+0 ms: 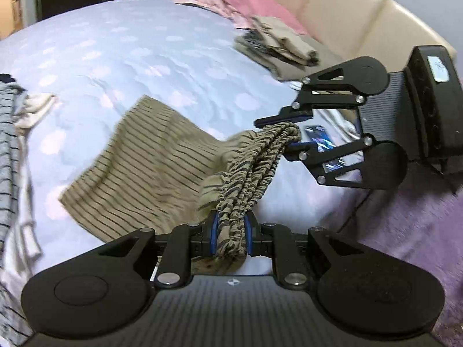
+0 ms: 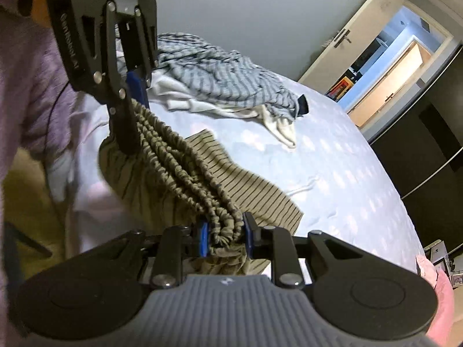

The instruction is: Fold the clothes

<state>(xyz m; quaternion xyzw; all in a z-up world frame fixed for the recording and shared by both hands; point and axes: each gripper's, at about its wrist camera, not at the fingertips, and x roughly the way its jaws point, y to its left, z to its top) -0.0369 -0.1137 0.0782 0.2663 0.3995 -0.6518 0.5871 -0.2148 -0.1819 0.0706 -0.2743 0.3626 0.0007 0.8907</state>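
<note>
Together, left hand-held gripper [image 1: 230,232] and right hand-held gripper [image 2: 224,238] clench the shorts' [image 1: 150,167] bunched waistband [image 1: 260,162], stretched from bottom centre toward right of the frame.

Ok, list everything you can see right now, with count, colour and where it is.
Shorts: one, olive with dark stripes, elastic waistband stretched between both grippers, legs trailing on the bed.
Bed: one, pale blue spotted sheet, under everything.
Striped top: one, grey-blue, heaped at the bed's left edge.
White garment: one, under the striped top.
Folded pile: one, khaki, far right by the headboard.
Pillow: one, pink, at the headboard.
Headboard: one, cream.
Door: one, cream, open.
Sleeve: lilac.
Left gripper: black, shut on the waistband.
Right gripper: black, shut on the waistband.
</note>
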